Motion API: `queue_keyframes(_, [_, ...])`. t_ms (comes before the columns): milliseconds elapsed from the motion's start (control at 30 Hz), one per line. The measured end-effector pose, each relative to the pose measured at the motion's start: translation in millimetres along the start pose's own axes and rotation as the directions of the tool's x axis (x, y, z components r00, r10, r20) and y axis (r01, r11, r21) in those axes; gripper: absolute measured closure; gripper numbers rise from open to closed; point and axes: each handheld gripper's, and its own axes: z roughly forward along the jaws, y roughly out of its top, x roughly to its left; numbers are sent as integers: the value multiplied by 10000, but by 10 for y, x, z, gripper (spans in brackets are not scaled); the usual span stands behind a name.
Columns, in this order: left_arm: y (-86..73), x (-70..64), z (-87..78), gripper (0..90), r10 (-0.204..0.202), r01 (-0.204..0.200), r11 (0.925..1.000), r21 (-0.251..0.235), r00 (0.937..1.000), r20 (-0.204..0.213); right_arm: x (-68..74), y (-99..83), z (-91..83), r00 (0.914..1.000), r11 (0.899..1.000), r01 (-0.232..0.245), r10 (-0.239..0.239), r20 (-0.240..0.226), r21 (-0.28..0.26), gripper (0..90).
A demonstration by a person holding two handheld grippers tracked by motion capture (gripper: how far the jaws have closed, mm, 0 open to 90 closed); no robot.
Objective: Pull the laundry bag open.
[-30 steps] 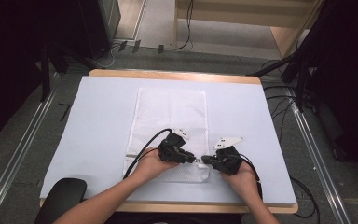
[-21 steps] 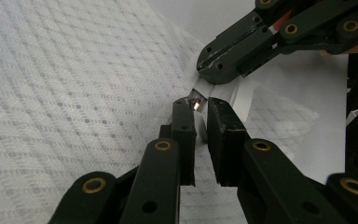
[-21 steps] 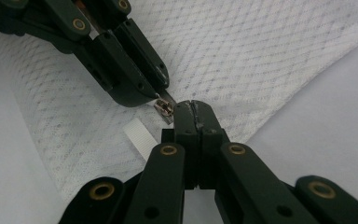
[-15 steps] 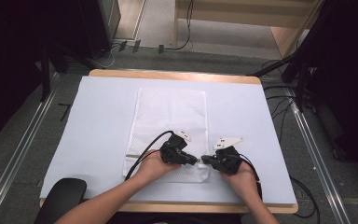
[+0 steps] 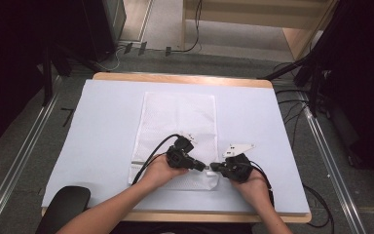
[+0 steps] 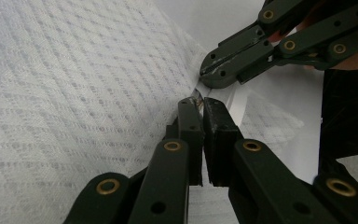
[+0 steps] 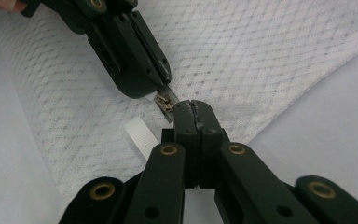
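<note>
- In the high view, we see a white mesh bag [image 5: 175, 131] lying flat on the table [image 5: 87, 126], long side running away from the person, its near end close to the front edge.
- Left gripper [image 5: 205, 166] and right gripper [image 5: 213, 167] meet tip to tip over the bag's near right part; from this height the jaw state is too small to read.
- The left gripper view gives the detail: its jaws are nearly together, pinching a small metal zipper pull [image 6: 197, 100] at the tips. The right gripper [image 6: 205, 71] sits just beyond, touching the bag edge.
- The right gripper view shows its own jaws pressed fully together on a fold of mesh beside the zipper pull [image 7: 164, 102].
- This view also shows a white fabric tab [image 7: 141, 135] lying on the mesh just left of the jaws.
- The left gripper [image 7: 161, 86] comes in from the upper left, clamped on the pull.
</note>
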Motion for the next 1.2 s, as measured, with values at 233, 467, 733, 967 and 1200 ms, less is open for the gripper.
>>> queue_keyframes(233, [13, 17, -77, 883, -26, 27, 9998, 219, 10000, -40, -4, -11, -5, 9998, 9998, 199, -199, -25, -7, 900])
queue_keyframes(467, [6, 50, -179, 882, -142, 139, 9994, 316, 9999, 81, -18, -22, -4, 9998, 9998, 167, -168, -130, -105, 900])
queue_keyframes(733, [-29, 83, -261, 882, -171, 168, 9993, 323, 9998, 78, -31, -32, -5, 9996, 9997, 166, -170, -224, -170, 900])
queue_keyframes(967, [-69, 125, -357, 882, -366, 363, 9990, 247, 9993, 122, -43, -19, -1, 9991, 9995, 302, -306, -297, -114, 900])
queue_keyframes(1200, [-115, 159, -434, 882, -572, 570, 9983, 150, 9983, 133, -54, -28, -3, 9988, 9993, 334, -341, -361, -172, 900])
